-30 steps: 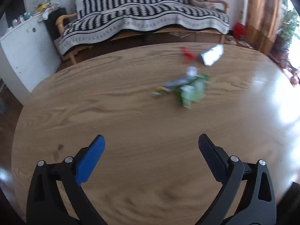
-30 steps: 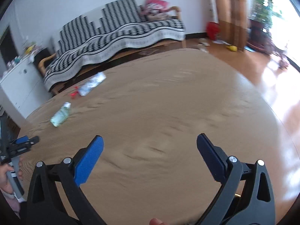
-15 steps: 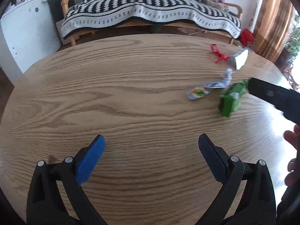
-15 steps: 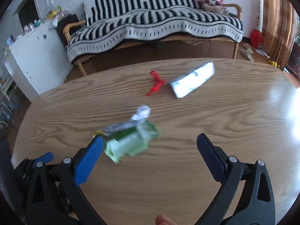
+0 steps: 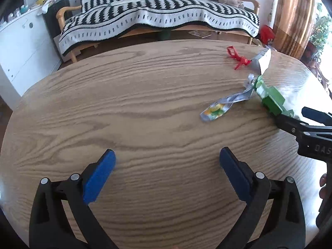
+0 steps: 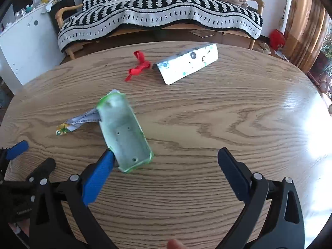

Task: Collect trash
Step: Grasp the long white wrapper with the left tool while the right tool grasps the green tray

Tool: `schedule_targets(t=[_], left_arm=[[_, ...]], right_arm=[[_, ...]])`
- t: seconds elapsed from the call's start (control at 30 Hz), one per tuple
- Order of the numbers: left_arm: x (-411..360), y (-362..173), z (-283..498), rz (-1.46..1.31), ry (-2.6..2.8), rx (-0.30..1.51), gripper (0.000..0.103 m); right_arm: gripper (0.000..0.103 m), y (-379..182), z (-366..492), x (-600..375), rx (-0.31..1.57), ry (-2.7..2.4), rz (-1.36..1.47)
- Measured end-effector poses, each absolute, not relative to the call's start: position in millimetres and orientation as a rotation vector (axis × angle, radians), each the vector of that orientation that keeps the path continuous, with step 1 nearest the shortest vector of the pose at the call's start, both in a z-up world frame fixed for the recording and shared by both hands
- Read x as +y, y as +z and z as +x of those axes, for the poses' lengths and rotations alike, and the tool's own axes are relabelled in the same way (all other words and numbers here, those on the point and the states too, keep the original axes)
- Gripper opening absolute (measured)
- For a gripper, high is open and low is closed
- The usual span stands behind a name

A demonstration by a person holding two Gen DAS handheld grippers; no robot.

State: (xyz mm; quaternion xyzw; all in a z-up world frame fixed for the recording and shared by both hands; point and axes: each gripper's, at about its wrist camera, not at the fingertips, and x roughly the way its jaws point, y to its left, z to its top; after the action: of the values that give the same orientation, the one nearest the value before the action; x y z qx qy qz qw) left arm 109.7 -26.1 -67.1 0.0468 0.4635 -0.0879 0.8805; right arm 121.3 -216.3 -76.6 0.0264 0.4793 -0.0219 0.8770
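Note:
Several pieces of trash lie on the round wooden table [image 5: 124, 114]. A green carton [image 6: 124, 130] lies flat, its near corner against the left blue pad of my right gripper [image 6: 166, 156], which stands open with nothing between its fingers. A twisted silver wrapper [image 6: 76, 124] lies partly under the carton's left side. Farther back are a red wrapper [image 6: 138, 68] and a white box [image 6: 186, 64]. My left gripper [image 5: 168, 159] is open over bare wood, left of the wrapper [image 5: 224, 105] and carton [image 5: 269, 97]. The left wrist view shows my right gripper [image 5: 290, 114] at the carton's end.
A sofa with a black-and-white striped cover [image 5: 161, 14] stands beyond the table's far edge. A white cabinet [image 5: 20, 45] is at the back left. A wooden door [image 5: 294, 14] and a red object [image 6: 277, 39] on the floor are at the back right.
My right gripper has swung left and come down to the green carton, which now sits at its left finger. My left gripper shifted a little closer to the table, still open.

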Motion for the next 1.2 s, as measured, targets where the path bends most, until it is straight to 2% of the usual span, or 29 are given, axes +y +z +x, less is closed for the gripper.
schedule_targets(t=[0.23, 0.53, 1.2], left_arm=[[-50, -67, 122, 0.16, -0.303, 0.938, 0.098], [-56, -66, 138, 0.179, -0.347, 0.935, 0.098], [-67, -66, 156, 0.172, -0.324, 0.937, 0.098]], right_arm=[[0.096, -80, 143, -208, 1.022, 0.039, -0.047], [0.098, -84, 141, -221, 0.935, 0.241, -0.14], [0.098, -83, 144, -219, 0.934, 0.273, -0.158]])
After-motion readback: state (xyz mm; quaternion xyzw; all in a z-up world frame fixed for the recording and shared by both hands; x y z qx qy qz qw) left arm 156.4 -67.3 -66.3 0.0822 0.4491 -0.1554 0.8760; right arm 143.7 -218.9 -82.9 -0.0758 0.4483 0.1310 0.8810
